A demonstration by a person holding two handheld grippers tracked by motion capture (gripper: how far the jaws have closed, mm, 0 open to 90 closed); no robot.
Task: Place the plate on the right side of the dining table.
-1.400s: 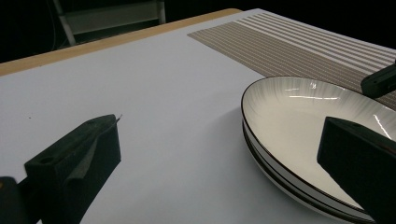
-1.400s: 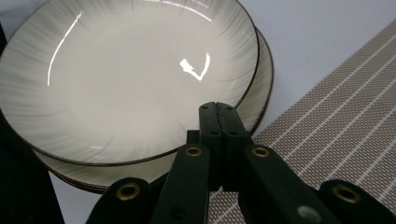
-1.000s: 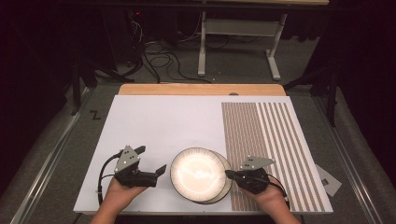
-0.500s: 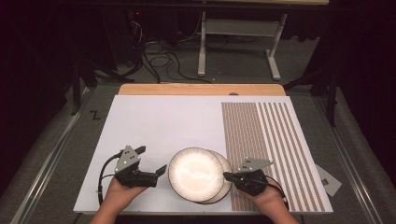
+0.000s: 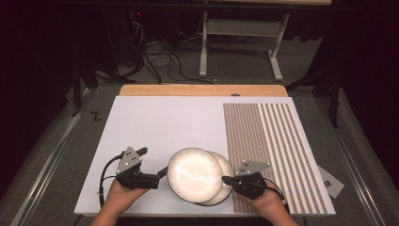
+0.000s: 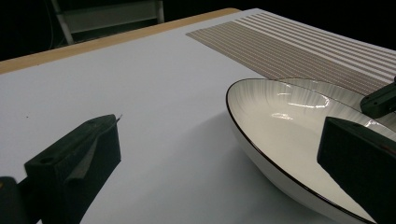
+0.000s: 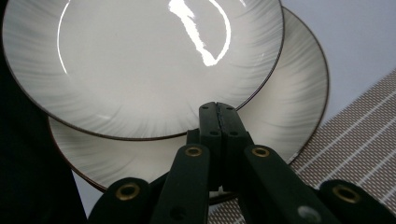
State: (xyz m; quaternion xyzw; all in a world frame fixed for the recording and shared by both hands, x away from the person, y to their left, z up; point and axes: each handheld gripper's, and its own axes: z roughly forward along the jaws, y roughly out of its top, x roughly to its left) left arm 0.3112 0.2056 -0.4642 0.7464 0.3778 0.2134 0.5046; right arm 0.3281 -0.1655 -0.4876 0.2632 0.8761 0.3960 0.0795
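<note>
1. While both hands sit at the near edge of the table (image 5: 155, 127), two plates lie stacked between them: a top plate (image 5: 194, 173) shoved left, and a lower plate (image 5: 227, 165) peeking out on the right.
2. Both plates are round, shallow, glossy white ceramic, with fine grey ribbing toward the rim and a thin dark edge line. Light glares off the top one.
3. Table surface is smooth matte white with a wooden strip at the far edge, and the right side is covered by one woven brown placemat (image 5: 268, 141) with pale stripes.
4. Left gripper (image 5: 162, 173): jaws wide apart, nothing in them, with one black jaw reaching over the top plate's left rim.
5. Right gripper (image 7: 218, 114): jaws pressed together, tips over the lower plate right at the top plate's edge. Can't tell if it's pinching anything.
</note>
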